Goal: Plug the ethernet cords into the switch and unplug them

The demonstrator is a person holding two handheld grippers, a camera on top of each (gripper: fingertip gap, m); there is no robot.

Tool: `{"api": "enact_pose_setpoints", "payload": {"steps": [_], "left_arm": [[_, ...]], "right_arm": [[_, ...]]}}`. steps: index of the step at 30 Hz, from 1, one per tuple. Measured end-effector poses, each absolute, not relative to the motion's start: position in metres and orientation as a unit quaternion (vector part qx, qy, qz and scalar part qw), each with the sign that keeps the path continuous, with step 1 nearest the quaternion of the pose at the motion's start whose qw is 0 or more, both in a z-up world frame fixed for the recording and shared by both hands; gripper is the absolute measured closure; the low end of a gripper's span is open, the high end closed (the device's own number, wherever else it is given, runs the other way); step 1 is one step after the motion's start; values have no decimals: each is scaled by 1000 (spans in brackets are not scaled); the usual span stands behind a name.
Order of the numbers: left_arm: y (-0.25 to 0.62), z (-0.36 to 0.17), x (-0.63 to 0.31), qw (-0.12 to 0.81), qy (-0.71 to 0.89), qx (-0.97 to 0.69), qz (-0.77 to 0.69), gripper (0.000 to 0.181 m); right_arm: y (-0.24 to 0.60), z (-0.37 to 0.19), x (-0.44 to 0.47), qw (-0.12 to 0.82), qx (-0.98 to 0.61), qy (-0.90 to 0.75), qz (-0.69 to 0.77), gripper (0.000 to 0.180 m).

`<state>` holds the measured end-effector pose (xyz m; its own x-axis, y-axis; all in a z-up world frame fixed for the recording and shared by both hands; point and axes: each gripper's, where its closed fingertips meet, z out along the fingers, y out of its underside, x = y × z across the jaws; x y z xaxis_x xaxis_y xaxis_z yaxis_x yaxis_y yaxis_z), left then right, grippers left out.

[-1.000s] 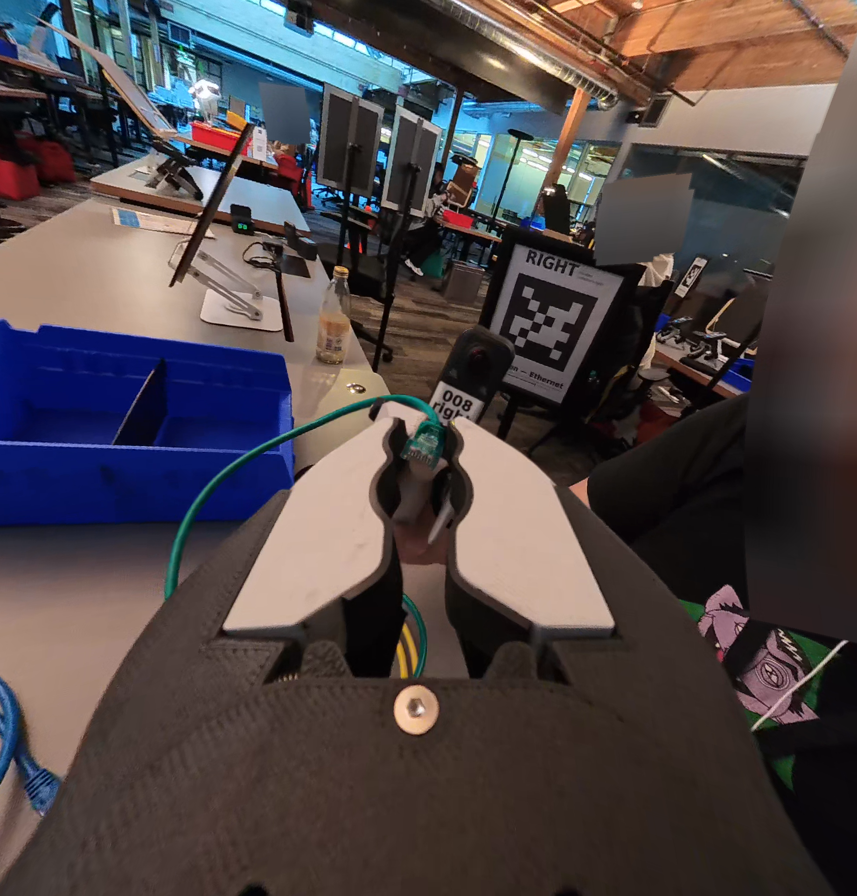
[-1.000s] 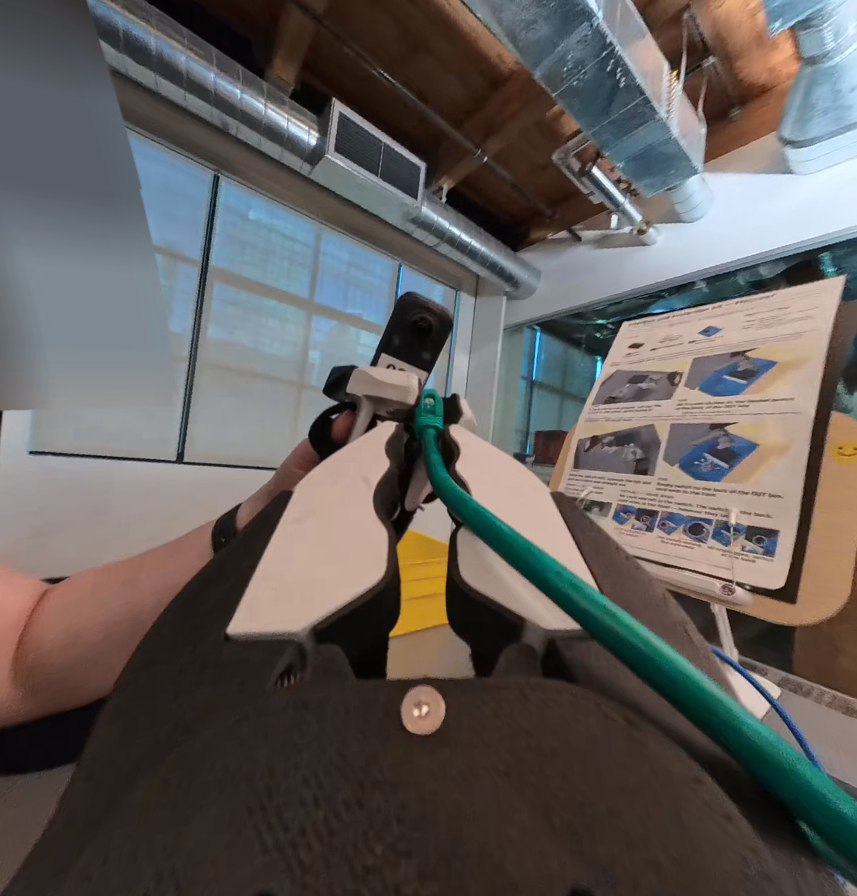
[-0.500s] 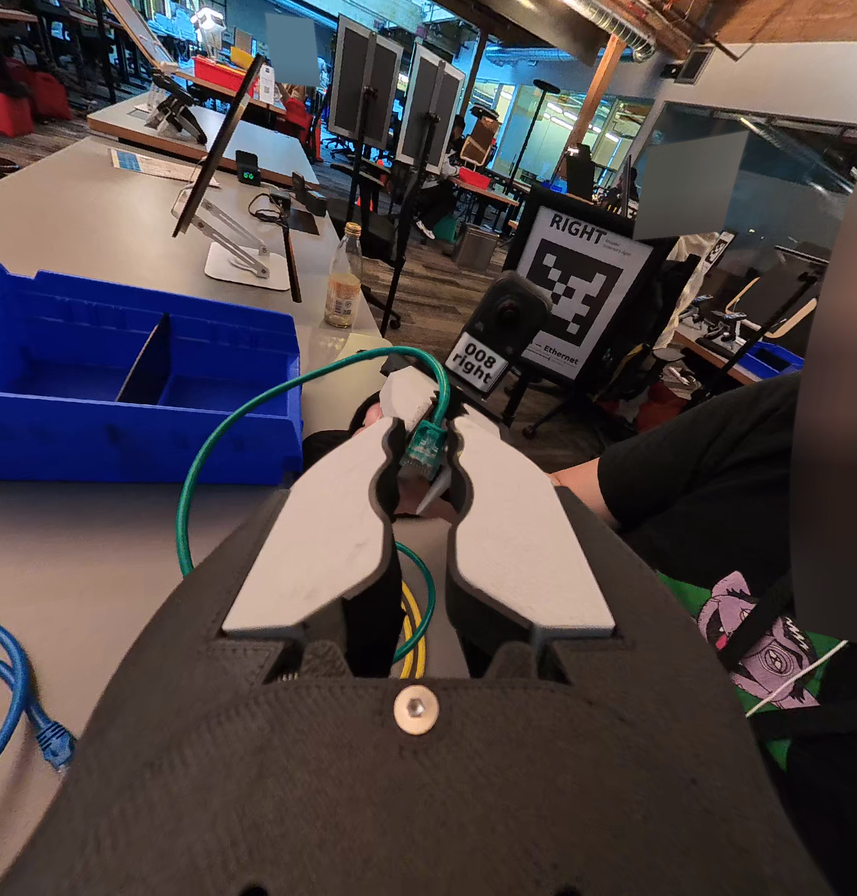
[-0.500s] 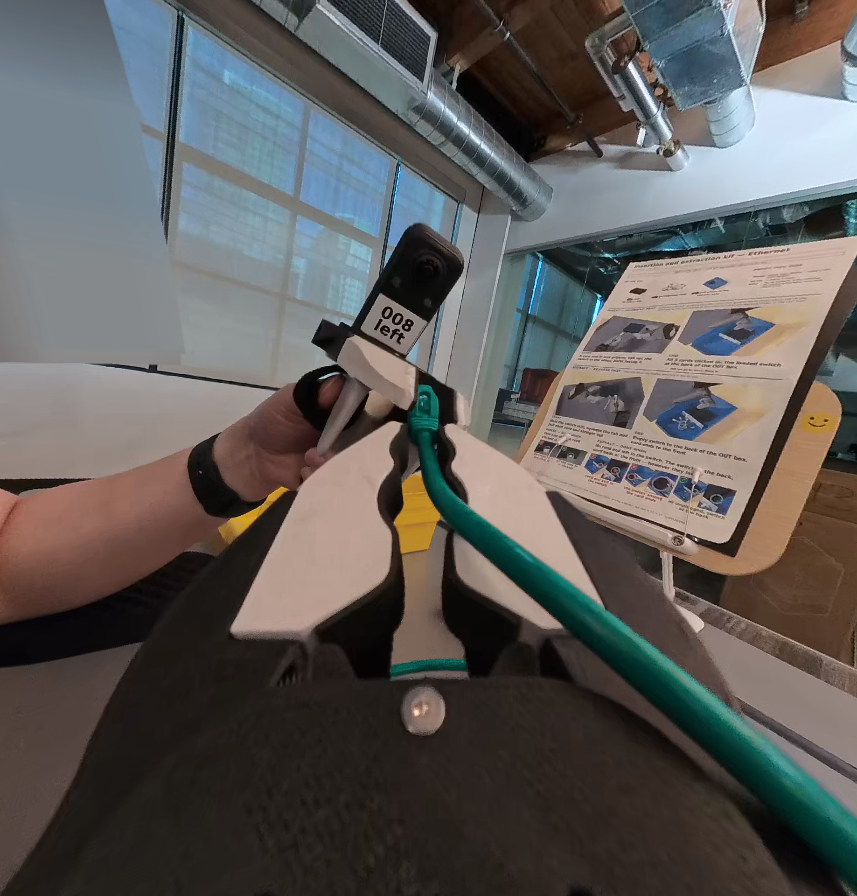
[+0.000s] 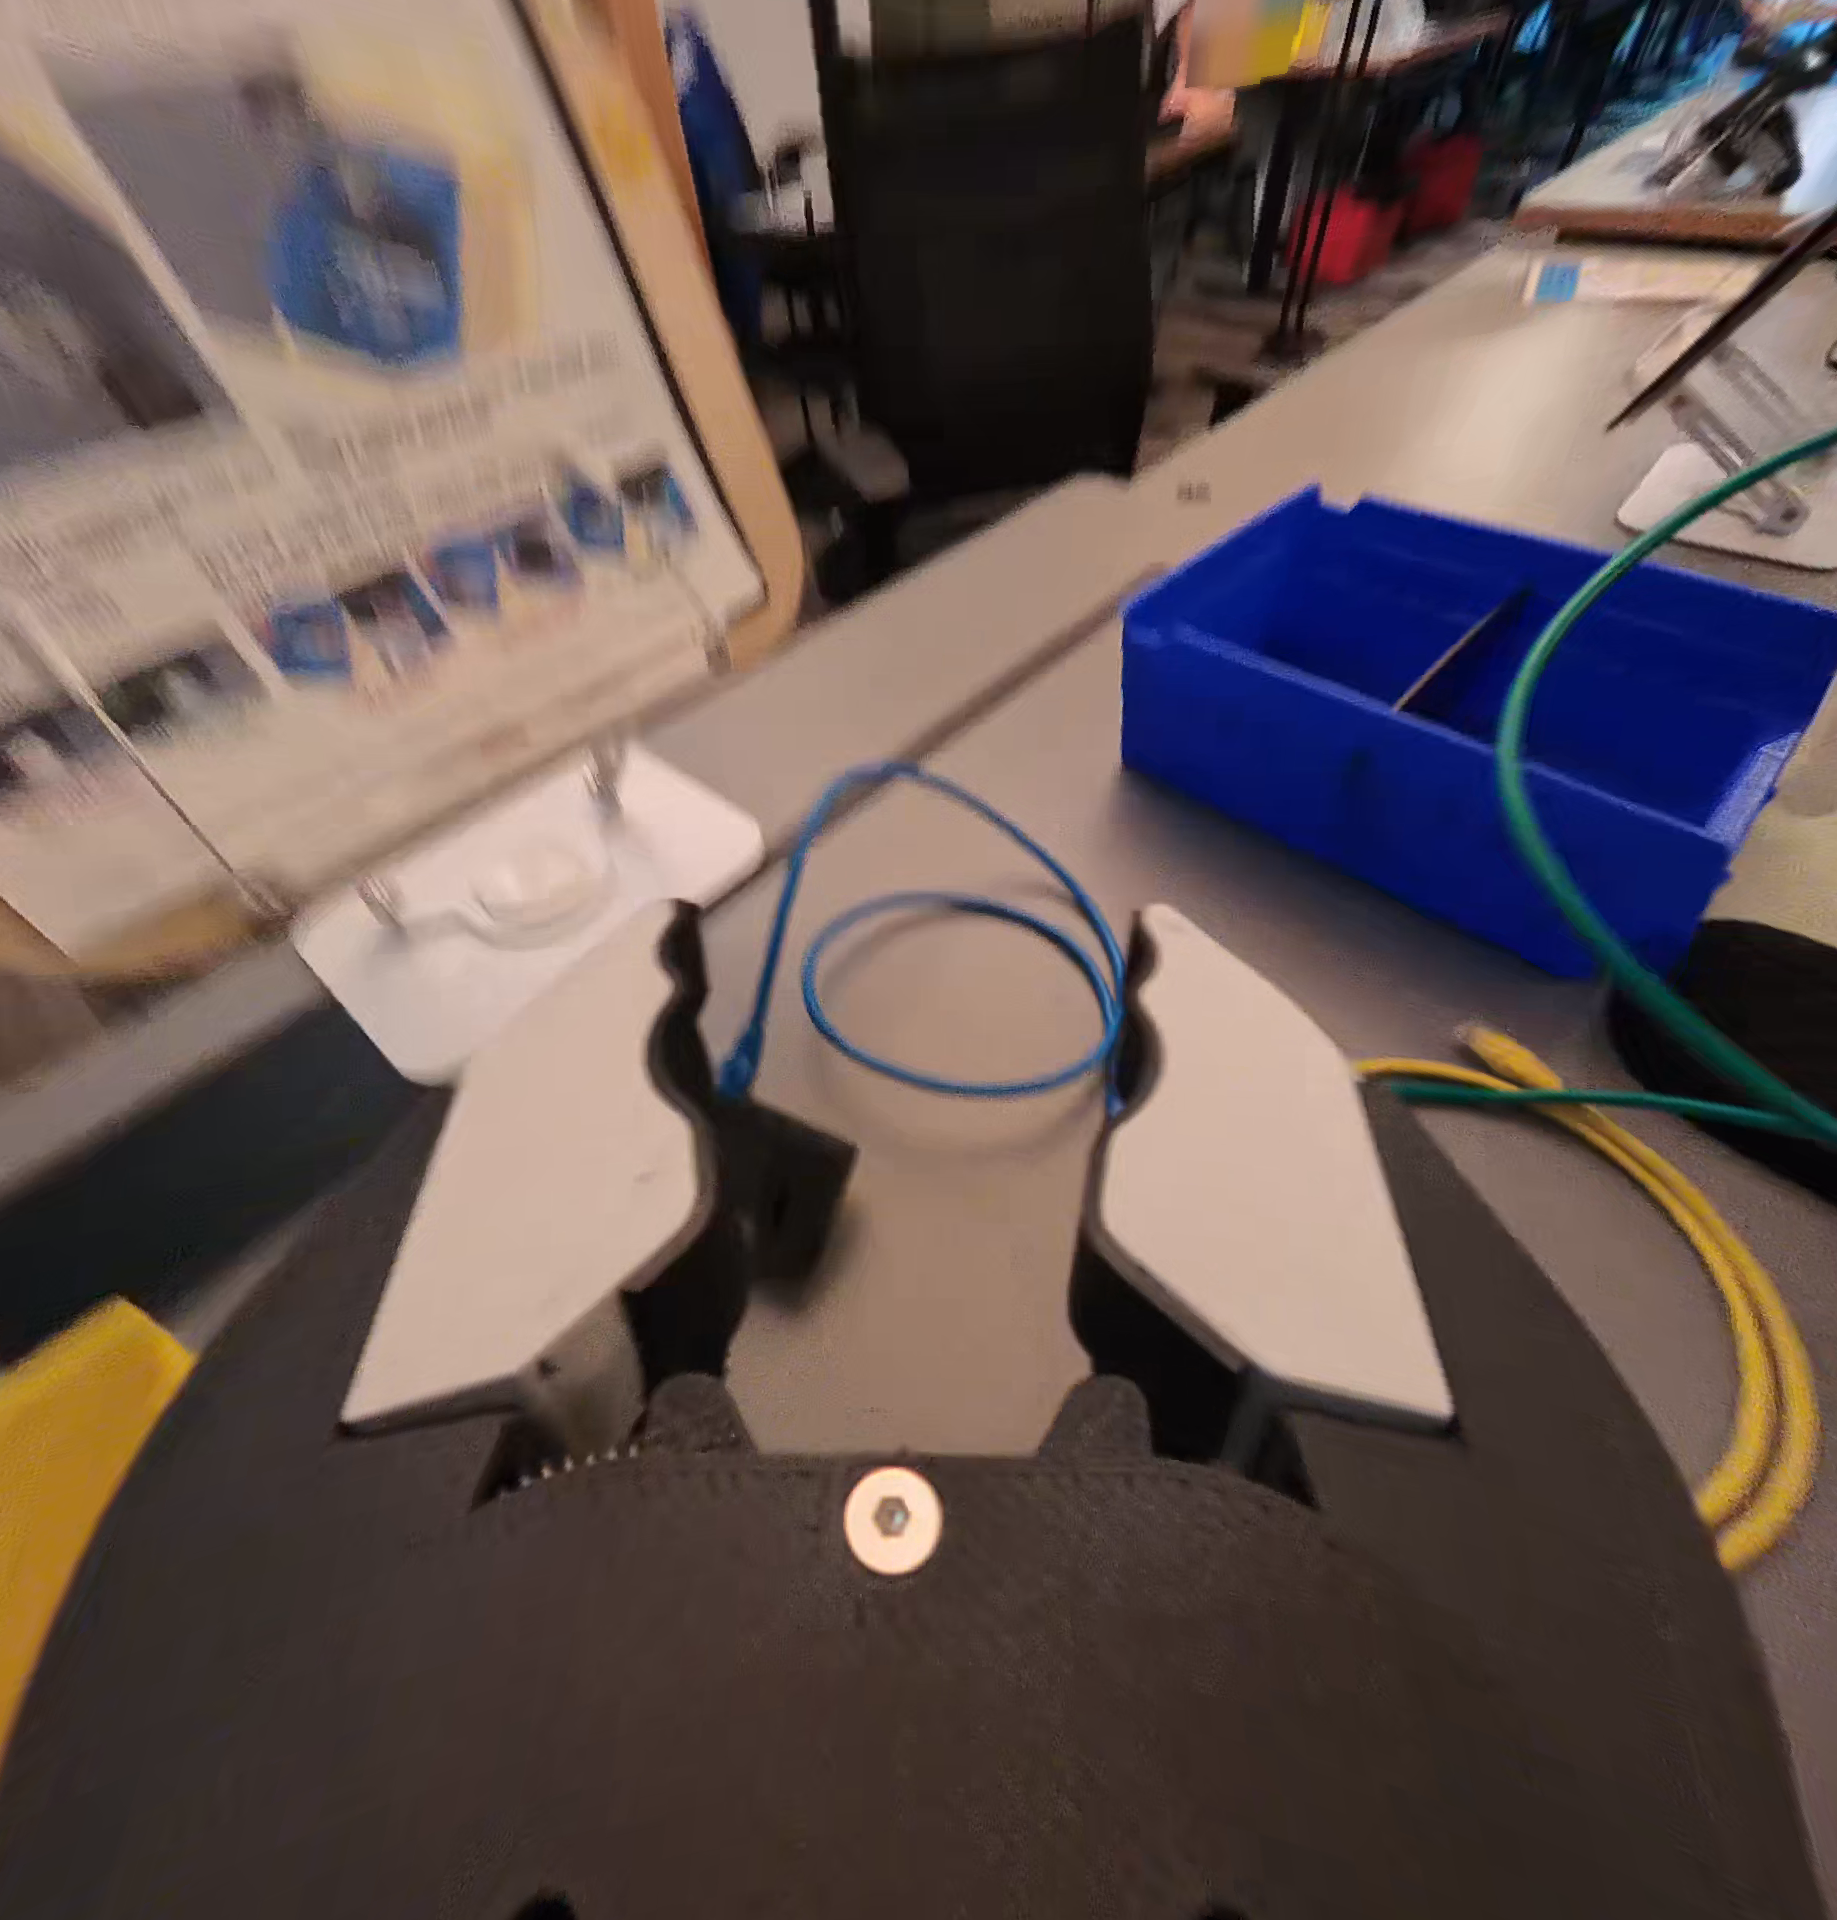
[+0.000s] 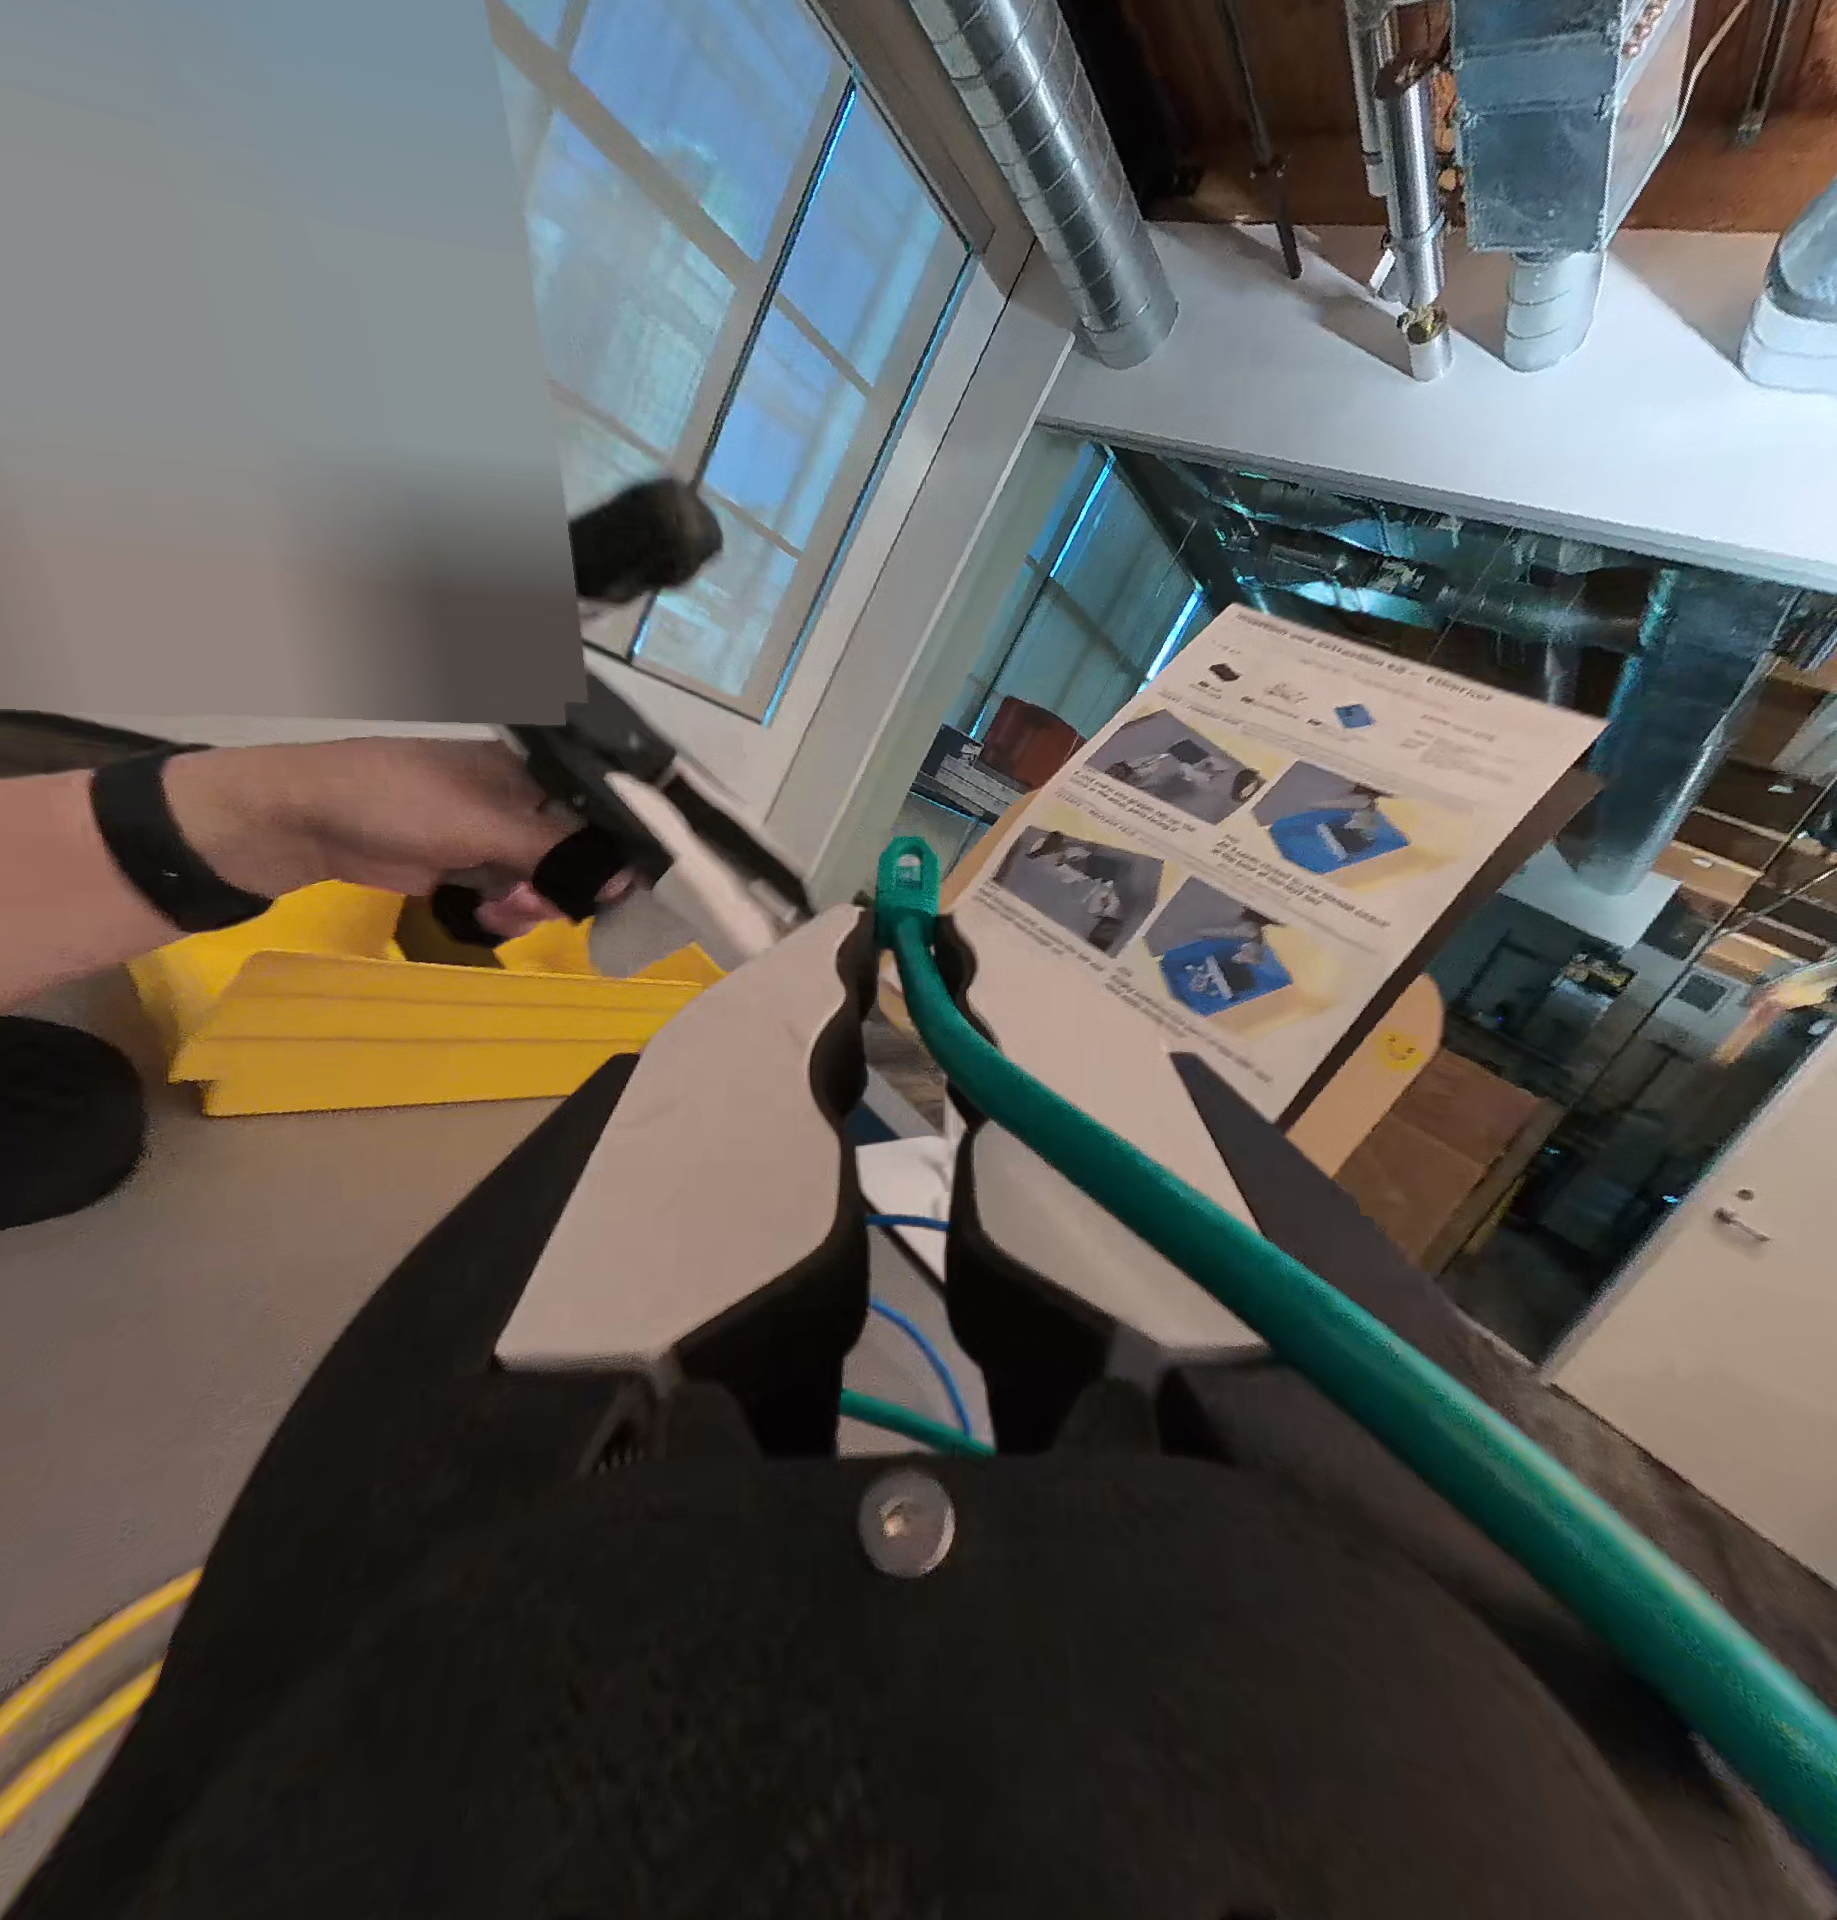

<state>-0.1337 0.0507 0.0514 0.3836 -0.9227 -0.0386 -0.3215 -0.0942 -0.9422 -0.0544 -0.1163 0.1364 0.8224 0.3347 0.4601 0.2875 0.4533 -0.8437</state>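
My left gripper (image 5: 919,925) is open and empty, its jaws wide apart above the grey table (image 5: 997,675). A coiled blue ethernet cord (image 5: 955,997) lies on the table just beyond the fingertips, with one plug near the left finger. My right gripper (image 6: 903,935) is shut on a green ethernet cord (image 6: 1205,1216); its plug (image 6: 903,873) sticks out past the fingertips, held up in the air. The green cord (image 5: 1516,790) arcs across the right of the left wrist view. A yellow cord (image 5: 1724,1247) lies at the right. I see no switch clearly.
A blue divided bin (image 5: 1413,748) stands at the right. A yellow bin (image 6: 426,1018) sits near the hand holding the left gripper (image 6: 581,831). A picture sheet on a wooden stand (image 6: 1257,883) has a white base (image 5: 540,914). A black roll (image 6: 31,1122) lies at the left.
My left gripper has let go of the green plug, opened wide and swung round toward the blue cord on the table. My right gripper still holds the green cord.
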Motion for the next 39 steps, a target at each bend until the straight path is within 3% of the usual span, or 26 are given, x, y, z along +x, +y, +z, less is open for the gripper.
{"api": "enact_pose_setpoints", "payload": {"steps": [3, 6, 8, 10, 17, 22, 28, 29, 34, 39], "left_arm": [[86, -4, -135, 411, 389, -772, -291, 90], [104, -51, -127, 411, 373, -795, -245, 85], [109, -80, -124, 408, 409, -799, -164, 68], [113, -98, -124, 420, 442, -789, -74, 64], [128, -123, -132, 464, 475, -741, 104, 68], [135, -126, -135, 490, 466, -722, 146, 89], [144, -129, -132, 509, 474, -697, 174, 130], [146, -132, -132, 503, 481, -697, 175, 144], [157, -116, -141, 512, 486, -687, 173, 153], [135, -69, -148, 542, 450, -709, 34, 155]], "right_arm": [[-108, 168, -44, 796, -519, -310, -27, 169], [-101, 195, -37, 800, -510, -310, -54, 169], [-100, 208, -33, 809, -497, -308, -61, 169], [-99, 215, -28, 816, -489, -302, -58, 169], [-93, 213, -10, 819, -484, -305, -38, 168], [-94, 213, 5, 826, -484, -290, -14, 169], [-99, 216, 14, 829, -480, -285, -19, 169], [-99, 216, 15, 829, -481, -284, -13, 168], [-85, 206, 21, 819, -502, -277, 9, 169], [-50, 174, 6, 774, -562, -284, 56, 168]]}}
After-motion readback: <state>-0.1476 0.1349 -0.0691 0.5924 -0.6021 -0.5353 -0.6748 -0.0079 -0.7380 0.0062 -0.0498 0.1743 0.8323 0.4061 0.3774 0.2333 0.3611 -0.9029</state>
